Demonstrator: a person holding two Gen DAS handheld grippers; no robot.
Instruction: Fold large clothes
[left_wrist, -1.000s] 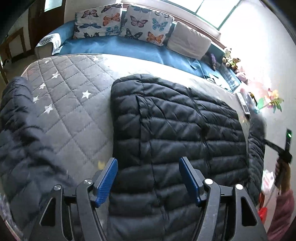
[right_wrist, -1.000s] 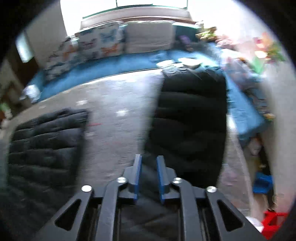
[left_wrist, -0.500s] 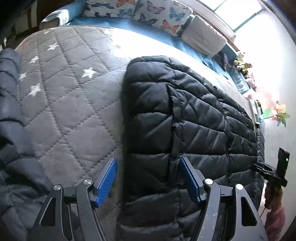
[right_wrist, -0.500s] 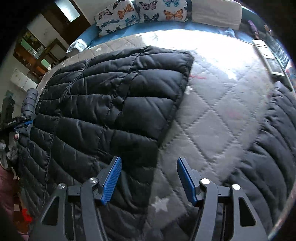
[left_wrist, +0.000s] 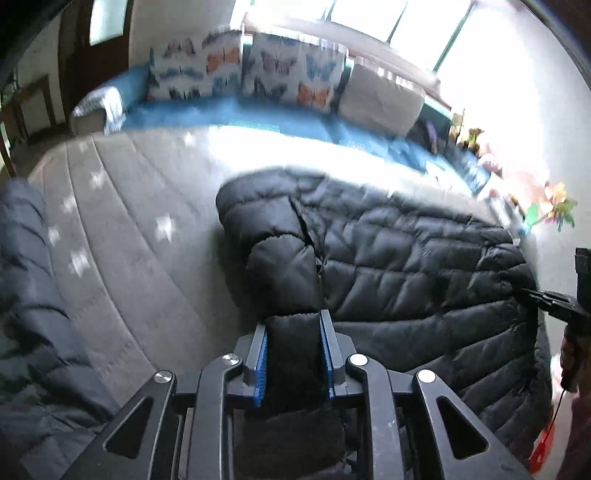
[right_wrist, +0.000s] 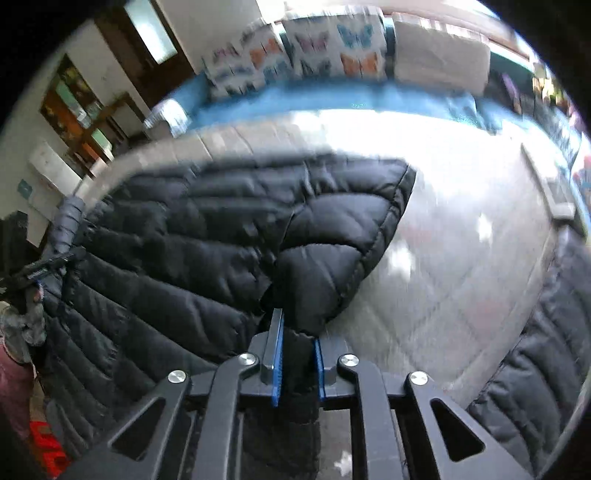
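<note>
A large black quilted puffer jacket (left_wrist: 399, 254) lies spread on a grey star-quilted bed cover (left_wrist: 133, 236). My left gripper (left_wrist: 293, 332) is shut on the jacket's near edge at its left corner, the fabric bunched between the blue pads. In the right wrist view the same jacket (right_wrist: 207, 229) fills the left half, and my right gripper (right_wrist: 297, 334) is shut on its near right corner, lifting a fold. The right gripper (left_wrist: 554, 301) also shows at the far right of the left wrist view.
A dark sleeve (left_wrist: 26, 295) lies along the bed's left side, another dark quilted part (right_wrist: 546, 332) at the right. Butterfly pillows (left_wrist: 251, 70) and a blue couch cover (left_wrist: 236, 118) run behind the bed. A remote (right_wrist: 550, 184) lies at the bed's right edge.
Both grippers were open over the jacket half a second ago; now both have closed on its near edge and the corners are pulled up. The views have tilted upward.
</note>
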